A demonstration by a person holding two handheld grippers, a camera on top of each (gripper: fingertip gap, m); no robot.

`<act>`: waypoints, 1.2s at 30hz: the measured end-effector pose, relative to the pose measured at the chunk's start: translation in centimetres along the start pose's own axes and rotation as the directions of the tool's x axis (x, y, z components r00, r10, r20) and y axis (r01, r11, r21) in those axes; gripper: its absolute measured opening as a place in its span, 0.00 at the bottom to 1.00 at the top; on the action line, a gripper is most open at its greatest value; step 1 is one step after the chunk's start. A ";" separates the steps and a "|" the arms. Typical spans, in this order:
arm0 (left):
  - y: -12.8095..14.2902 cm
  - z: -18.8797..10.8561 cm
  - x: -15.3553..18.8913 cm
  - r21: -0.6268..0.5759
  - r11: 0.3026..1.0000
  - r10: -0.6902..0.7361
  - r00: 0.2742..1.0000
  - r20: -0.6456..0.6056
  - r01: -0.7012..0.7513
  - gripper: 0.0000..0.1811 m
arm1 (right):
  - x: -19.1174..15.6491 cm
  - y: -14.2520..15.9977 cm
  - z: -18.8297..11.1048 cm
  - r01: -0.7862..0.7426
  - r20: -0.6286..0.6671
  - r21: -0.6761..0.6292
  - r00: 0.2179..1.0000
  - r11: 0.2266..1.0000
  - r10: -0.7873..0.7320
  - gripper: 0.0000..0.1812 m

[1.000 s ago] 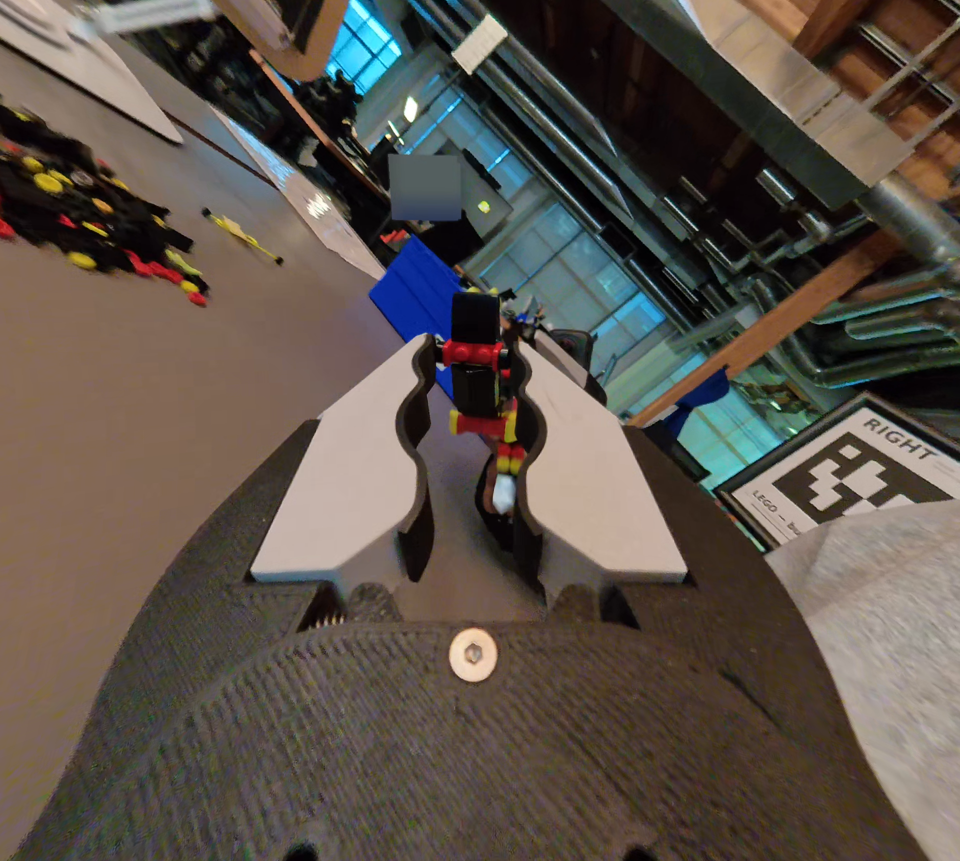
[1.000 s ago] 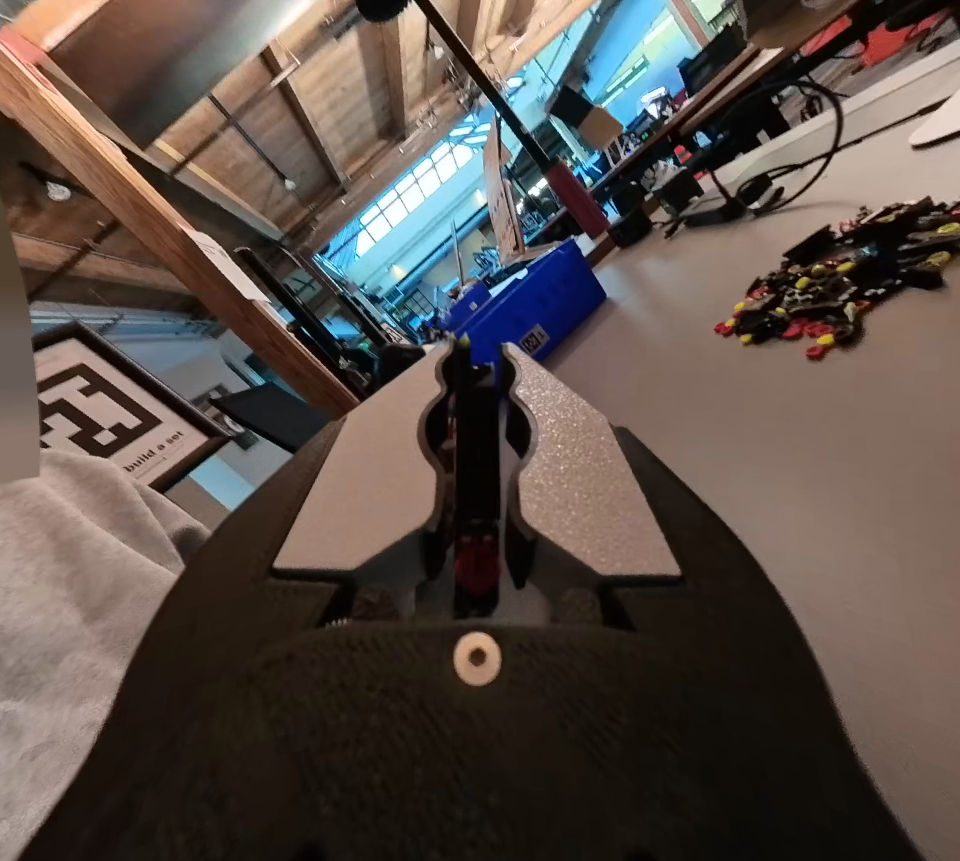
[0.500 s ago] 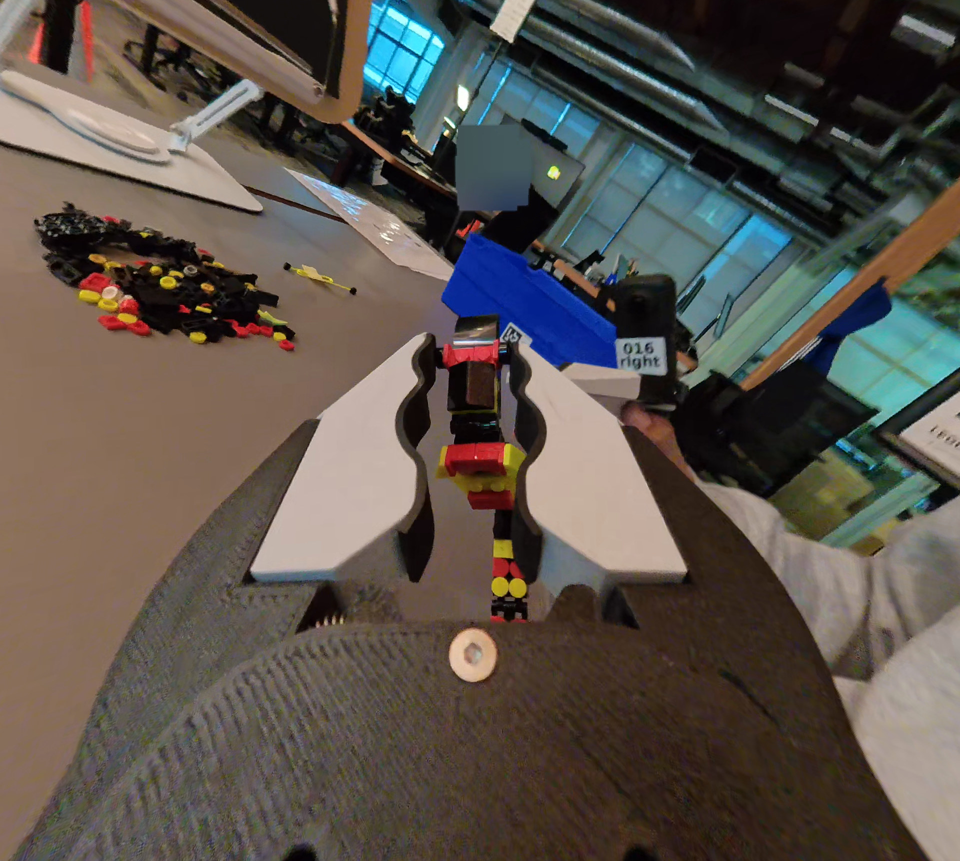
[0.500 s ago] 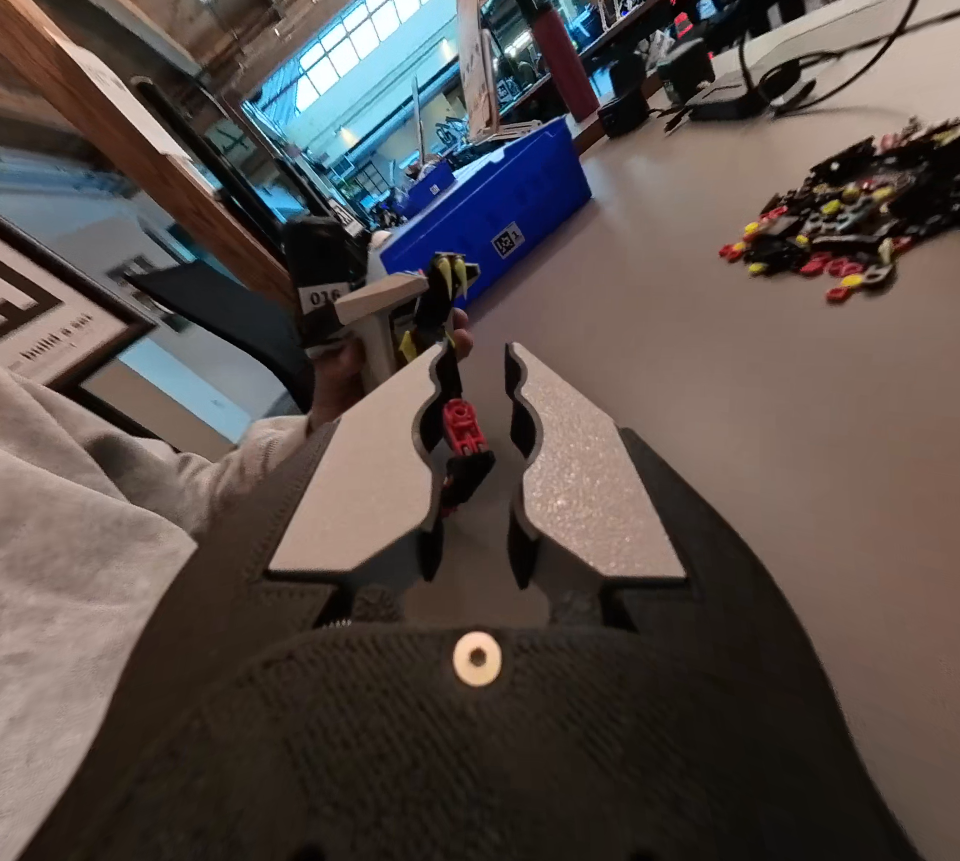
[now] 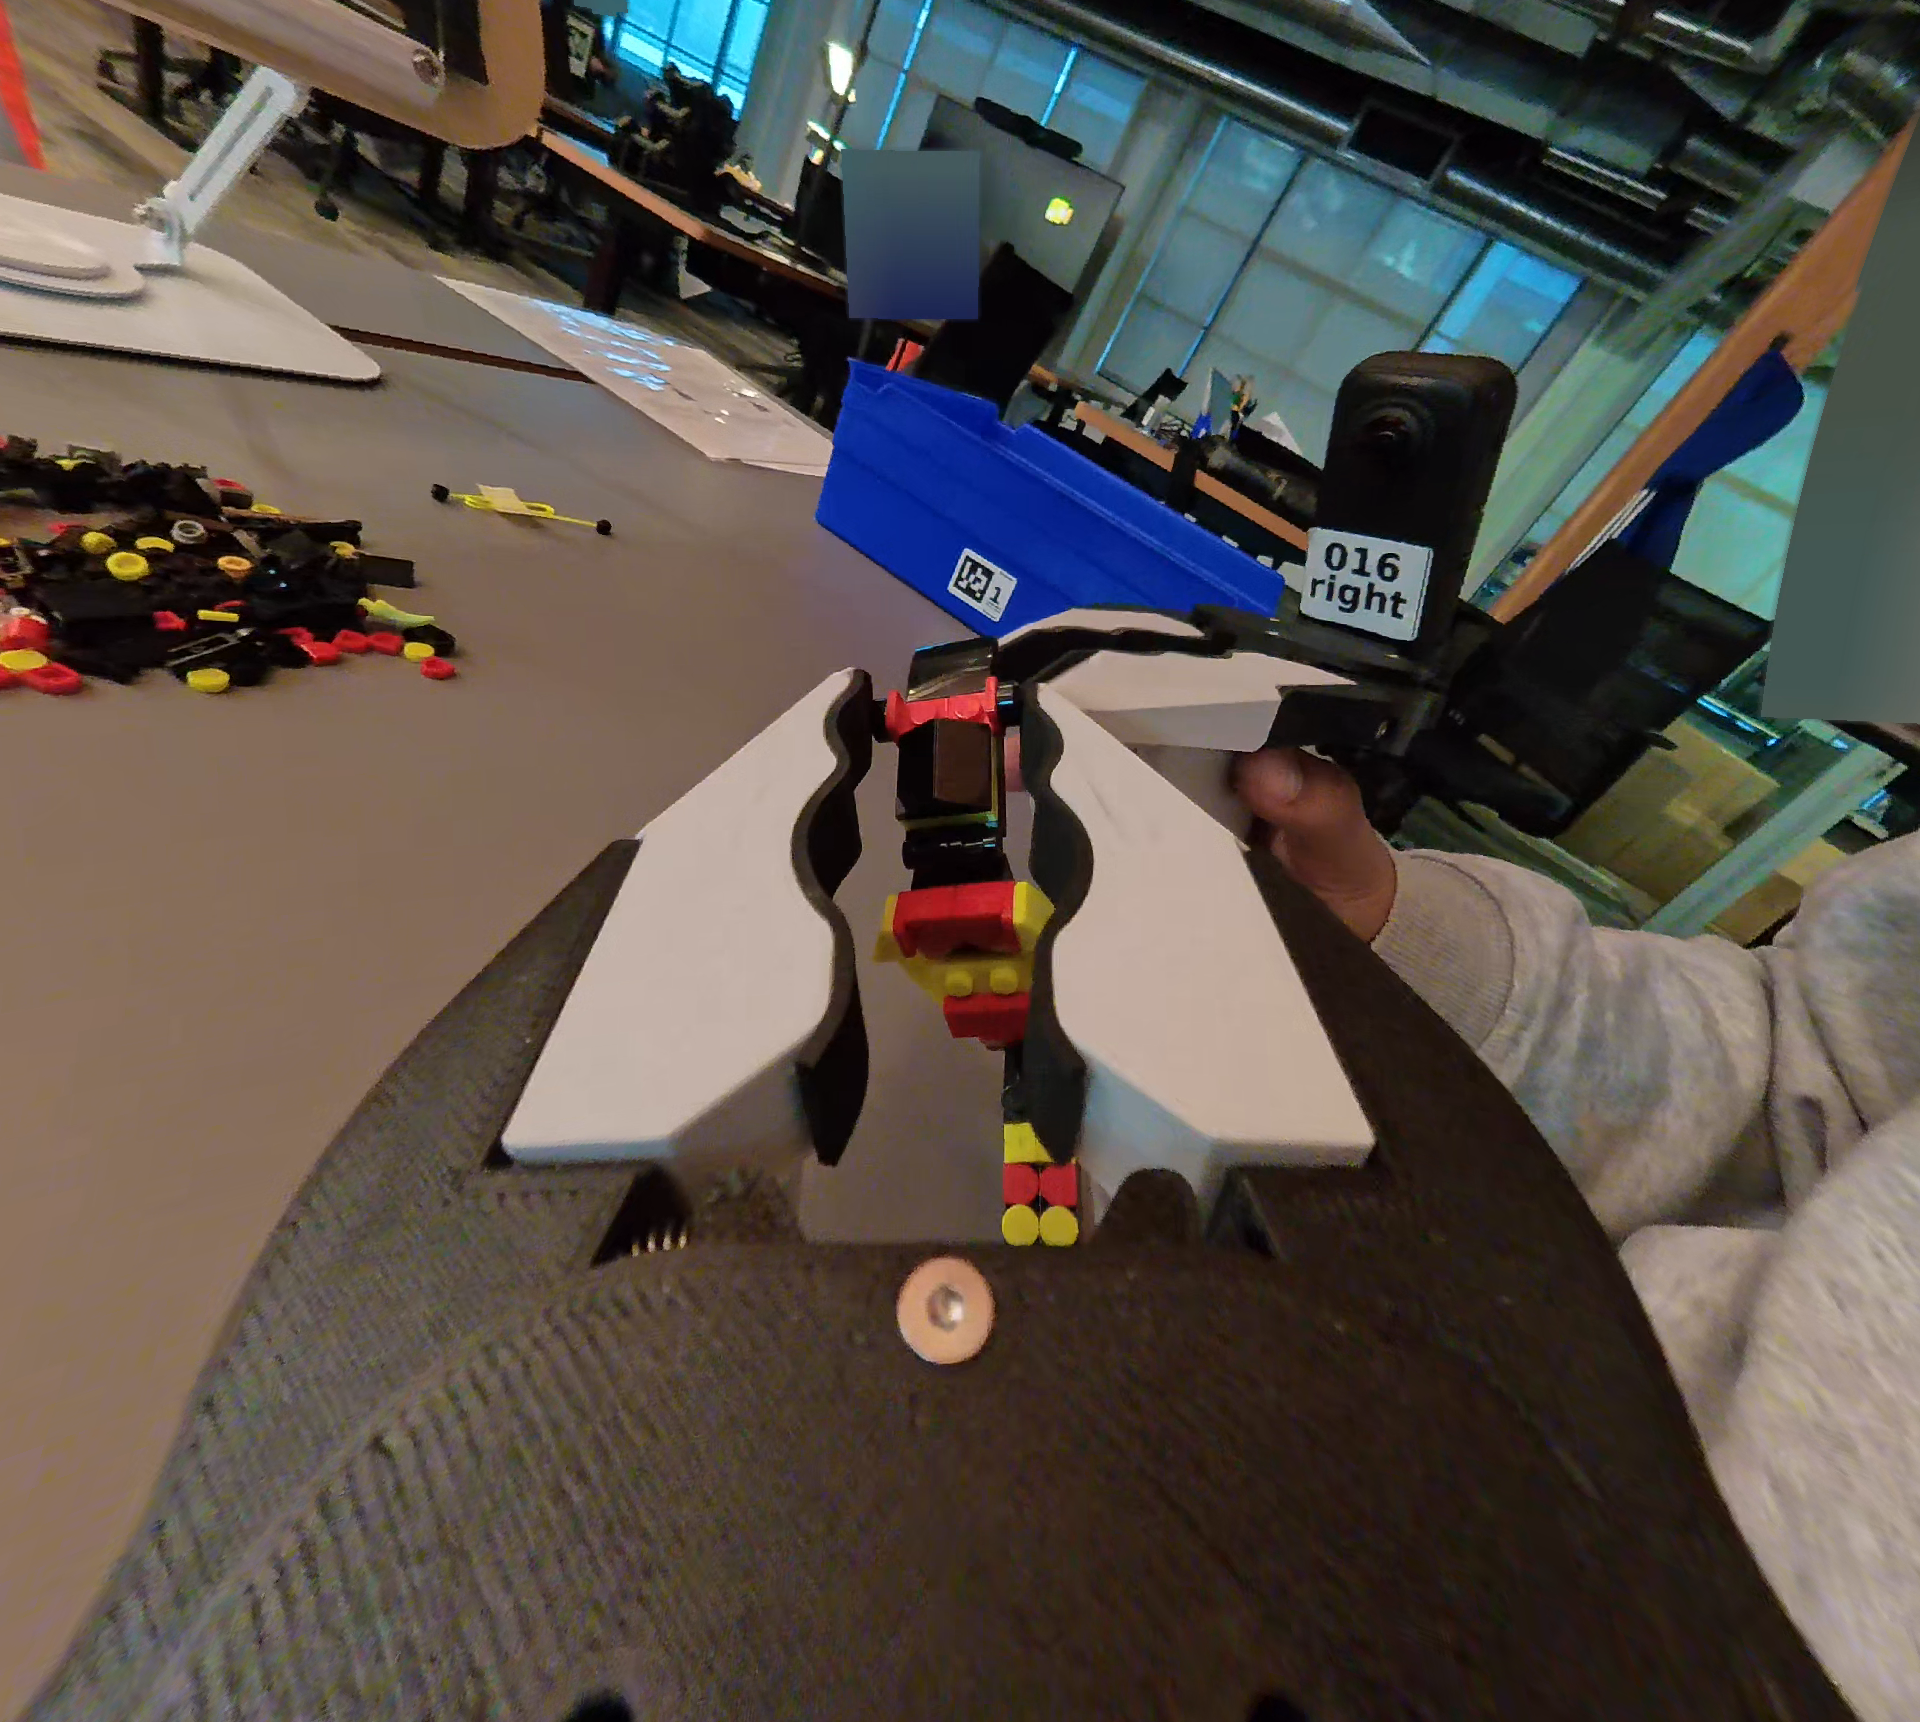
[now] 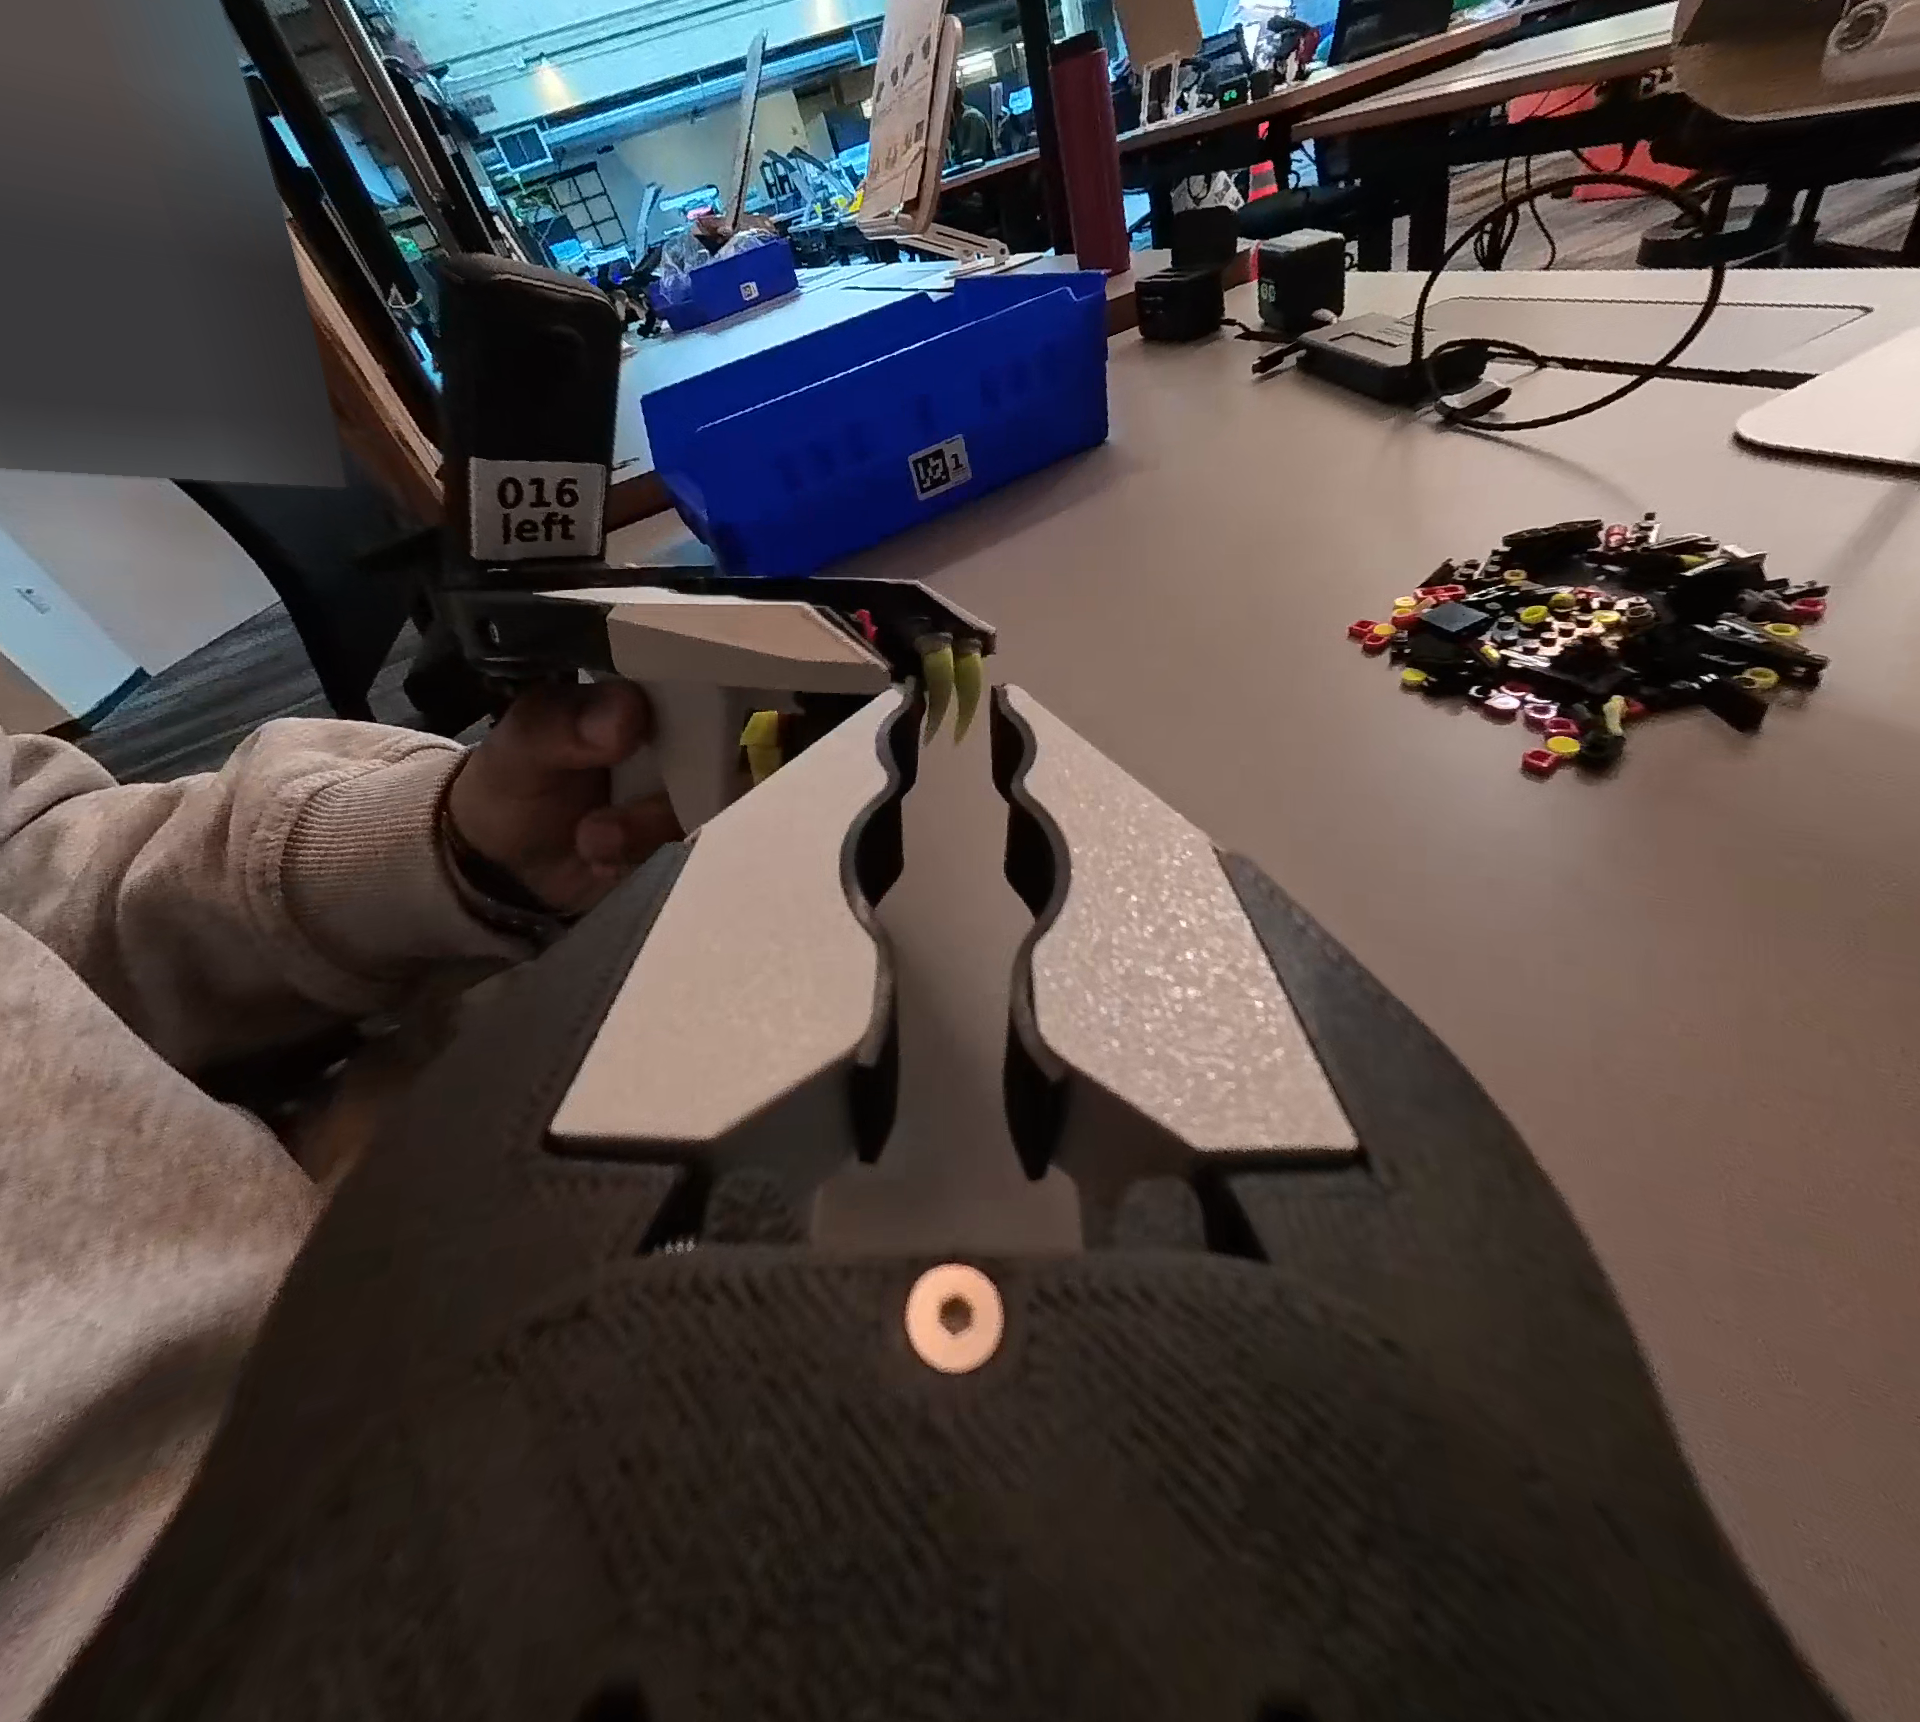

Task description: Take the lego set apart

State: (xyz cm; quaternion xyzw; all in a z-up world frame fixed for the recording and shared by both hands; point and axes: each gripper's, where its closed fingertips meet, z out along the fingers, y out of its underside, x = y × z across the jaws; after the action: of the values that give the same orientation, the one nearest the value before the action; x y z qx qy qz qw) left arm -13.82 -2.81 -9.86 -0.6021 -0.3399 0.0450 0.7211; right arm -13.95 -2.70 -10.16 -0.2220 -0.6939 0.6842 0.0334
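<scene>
Now lego set [image 5: 951, 851] betw. left tool [image 5: 948, 706] fingers.

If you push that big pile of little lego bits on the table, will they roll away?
Probably a few. The pile of lego bits has small round yellow and red pieces that may roll. The flat black ones would likely just slide on the smooth table. They look tiny, so probably very light.

Blue bin [image 6: 883, 415]: 12 o'clock on grey table [image 6: 1455, 945], square sticker on its front
Black cable [image 6: 1621, 342]: 1 o'clock, looped, beside black adapter [image 6: 1361, 347]
White stand base [image 5: 177, 322]: 10 o'clock in left wrist view
Maroon bottle [image 6: 1091, 155]: upright behind bin
Paper sheet [image 5: 665, 384]: 11 o'clock, flat
</scene>
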 end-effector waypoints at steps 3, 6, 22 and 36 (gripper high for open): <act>0.1 0.1 0.1 -0.002 1.000 -0.011 1.000 -0.013 0.011 0.15 | -0.1 0.0 -0.1 -0.008 0.018 0.003 1.000 1.000 0.008 0.05; 0.2 0.1 0.3 -0.007 1.000 -0.030 0.999 -0.034 0.030 0.15 | -0.4 0.0 -0.2 -0.050 0.068 0.007 0.997 0.999 0.049 0.04; -1.6 -0.1 -0.9 -0.006 0.995 0.097 0.995 0.038 -0.097 0.14 | -0.1 -0.4 -0.4 0.011 0.039 0.022 0.999 1.000 -0.012 0.06; -2.2 1.8 -6.6 -0.238 0.955 0.259 0.896 0.361 -0.180 0.15 | 2.7 0.3 -0.7 -0.040 -0.065 0.005 0.997 0.999 0.040 0.08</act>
State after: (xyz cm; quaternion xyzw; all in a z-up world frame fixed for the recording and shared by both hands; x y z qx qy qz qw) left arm -20.57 -5.01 -10.70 -0.6845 -0.4083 0.2108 0.5660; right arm -16.02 -1.09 -11.06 -0.2579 -0.6865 0.6785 0.0427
